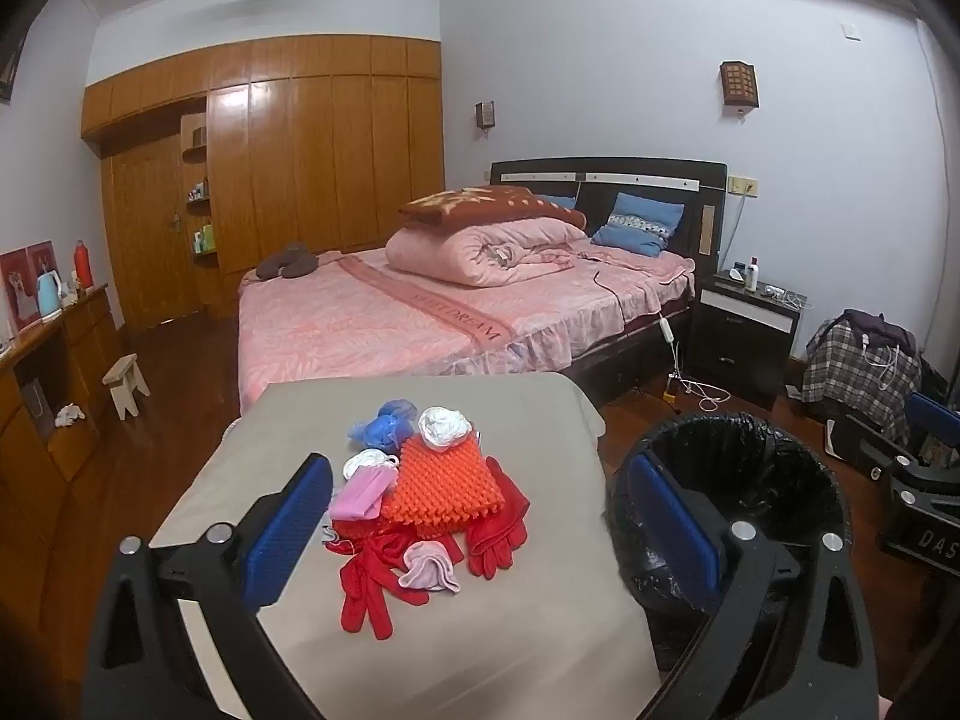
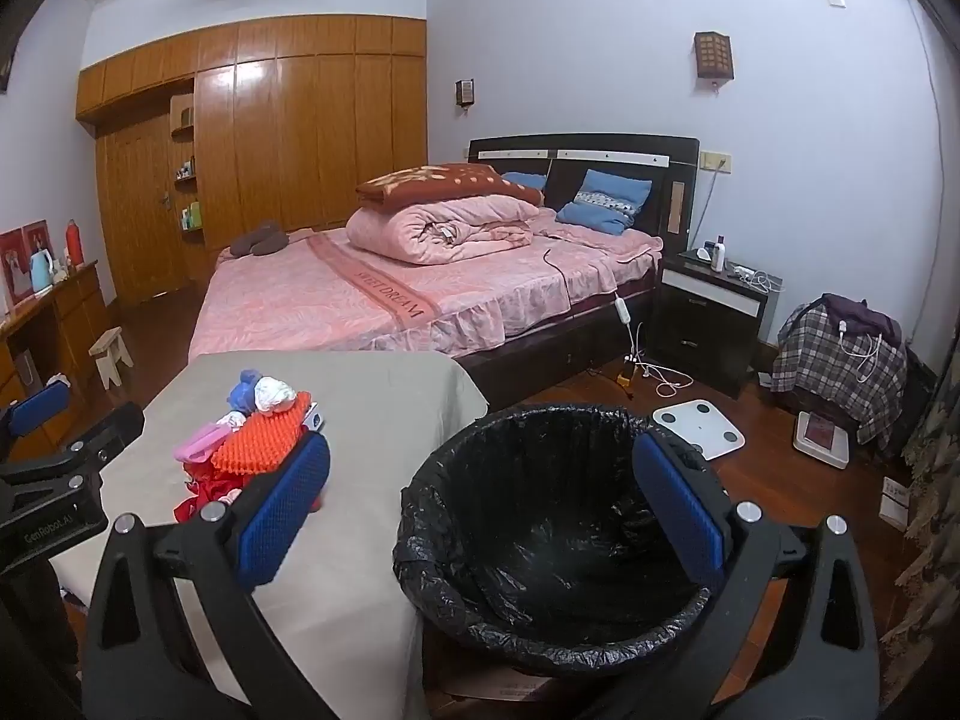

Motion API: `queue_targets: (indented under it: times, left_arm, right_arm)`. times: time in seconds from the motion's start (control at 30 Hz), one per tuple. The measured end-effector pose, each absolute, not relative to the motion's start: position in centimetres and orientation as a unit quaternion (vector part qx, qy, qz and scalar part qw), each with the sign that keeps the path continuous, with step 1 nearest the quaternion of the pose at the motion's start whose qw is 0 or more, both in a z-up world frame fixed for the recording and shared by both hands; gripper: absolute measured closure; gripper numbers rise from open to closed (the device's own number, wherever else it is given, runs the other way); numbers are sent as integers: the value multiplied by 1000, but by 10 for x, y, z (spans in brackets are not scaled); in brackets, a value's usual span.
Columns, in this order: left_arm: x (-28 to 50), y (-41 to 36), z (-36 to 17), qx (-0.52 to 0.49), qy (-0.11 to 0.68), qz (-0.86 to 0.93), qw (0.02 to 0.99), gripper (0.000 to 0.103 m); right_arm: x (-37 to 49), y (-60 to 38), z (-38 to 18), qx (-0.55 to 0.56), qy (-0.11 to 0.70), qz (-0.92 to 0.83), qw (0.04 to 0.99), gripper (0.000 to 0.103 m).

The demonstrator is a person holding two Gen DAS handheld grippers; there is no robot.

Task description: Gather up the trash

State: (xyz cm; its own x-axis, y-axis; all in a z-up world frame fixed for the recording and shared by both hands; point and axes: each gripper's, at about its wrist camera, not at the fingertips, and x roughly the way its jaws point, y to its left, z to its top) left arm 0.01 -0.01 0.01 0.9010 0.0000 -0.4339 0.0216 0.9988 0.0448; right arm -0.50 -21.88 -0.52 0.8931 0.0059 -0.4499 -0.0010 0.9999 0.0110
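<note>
trash pile (image 1: pixel 432 492) sits mid-frame, dead ahead of left gripper (image 1: pixel 480 528). bin (image 2: pixel 552 540) lower centre under right gripper (image 2: pixel 480 516). both spread, empty.

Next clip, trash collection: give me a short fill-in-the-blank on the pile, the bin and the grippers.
1. The trash bin is lined with a ____ plastic bag.
2. The spiky orange mat lies on top of a pair of ____ gloves.
3. The left gripper and the right gripper both have their jaws ____, holding nothing.
4. The pile sits on a table covered with a ____ cloth.

Missing words: black; red; open; beige
</note>
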Motion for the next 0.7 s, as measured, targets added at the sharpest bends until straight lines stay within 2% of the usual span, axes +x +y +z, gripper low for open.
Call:
queue_targets:
  times: [0.7]
  left_arm:
    - [0, 0, 0, 23, 224, -6, 974, 6]
  right_arm:
    - [-4, -218, -6, 3, 232, 1, 973, 5]
